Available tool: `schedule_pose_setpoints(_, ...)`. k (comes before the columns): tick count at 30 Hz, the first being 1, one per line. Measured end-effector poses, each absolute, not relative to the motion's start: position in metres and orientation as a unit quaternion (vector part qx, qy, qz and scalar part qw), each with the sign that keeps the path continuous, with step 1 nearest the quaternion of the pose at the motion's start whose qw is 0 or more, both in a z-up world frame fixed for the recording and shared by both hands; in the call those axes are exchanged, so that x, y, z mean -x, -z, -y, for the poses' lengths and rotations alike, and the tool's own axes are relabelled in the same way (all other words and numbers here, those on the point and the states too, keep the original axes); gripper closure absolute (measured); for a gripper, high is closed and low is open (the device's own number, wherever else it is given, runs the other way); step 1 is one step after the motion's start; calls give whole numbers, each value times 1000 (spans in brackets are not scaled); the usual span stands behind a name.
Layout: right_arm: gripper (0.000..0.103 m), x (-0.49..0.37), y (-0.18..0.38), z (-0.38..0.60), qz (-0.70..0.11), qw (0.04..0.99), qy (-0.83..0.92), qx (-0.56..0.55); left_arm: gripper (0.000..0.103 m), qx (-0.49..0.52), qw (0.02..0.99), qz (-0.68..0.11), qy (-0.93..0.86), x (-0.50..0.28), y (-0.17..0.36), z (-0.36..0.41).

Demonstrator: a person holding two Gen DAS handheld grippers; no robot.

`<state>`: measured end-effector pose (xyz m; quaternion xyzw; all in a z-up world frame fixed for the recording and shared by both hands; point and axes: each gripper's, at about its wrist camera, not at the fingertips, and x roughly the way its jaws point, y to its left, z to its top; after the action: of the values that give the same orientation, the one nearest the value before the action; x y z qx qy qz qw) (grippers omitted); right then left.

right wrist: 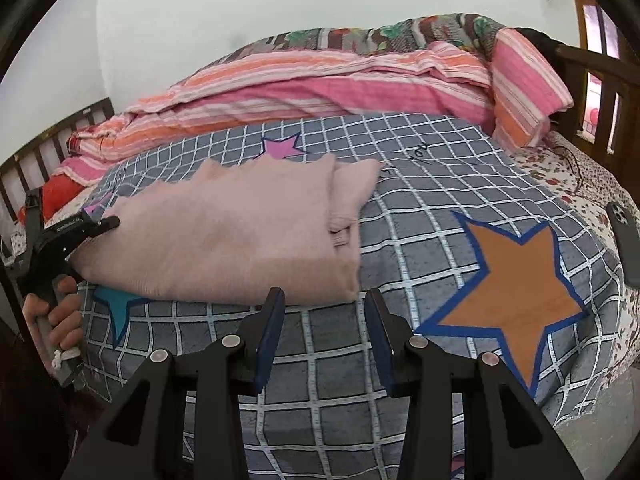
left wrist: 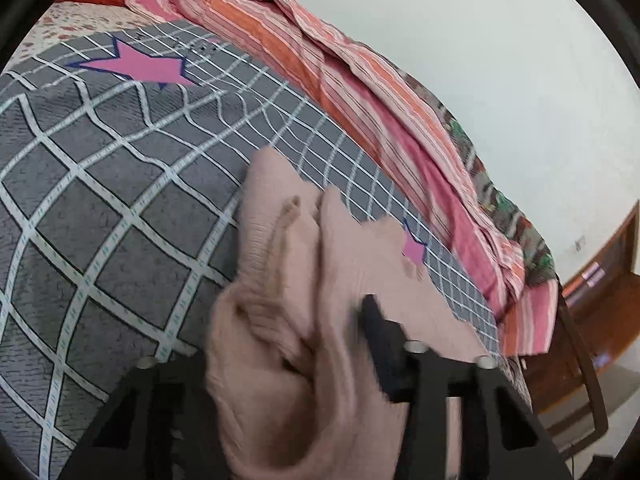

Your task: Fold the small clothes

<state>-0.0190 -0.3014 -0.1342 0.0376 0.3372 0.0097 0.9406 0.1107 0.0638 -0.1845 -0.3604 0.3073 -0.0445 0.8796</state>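
A pale pink knit garment (right wrist: pixel 240 232) lies folded on the grey checked bedspread (right wrist: pixel 400 208). In the right wrist view my left gripper (right wrist: pixel 108 224) is at the garment's left edge, held by a hand. In the left wrist view the garment (left wrist: pixel 304 300) bunches up between the fingers; my left gripper (left wrist: pixel 332 320) is shut on it, with one dark finger (left wrist: pixel 380 340) showing and the other hidden under the cloth. My right gripper (right wrist: pixel 324 300) is open and empty, just in front of the garment's near edge.
A striped pink and orange quilt (right wrist: pixel 320 84) lies bunched along the far side of the bed, with a striped pillow (right wrist: pixel 524 88) at right. A dark phone (right wrist: pixel 626 240) rests at the bed's right edge. A wooden bed rail (right wrist: pixel 592 80) stands behind.
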Motion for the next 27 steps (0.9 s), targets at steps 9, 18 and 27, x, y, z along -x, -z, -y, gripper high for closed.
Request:
schedule_pose_setpoints(9,62,18,138,330,-336,940,0,-62,83,303,906,-296,23,-109,141,-43)
schedule_pose_setpoints(18,62,28,125,368,-326,942,39,-74,84,195,936,-281,83,-125,46,66)
schedule_pose_setpoints(27,62,50,110,396,-322,940,96,-58,84,79,908,-366,188,-127,92,219)
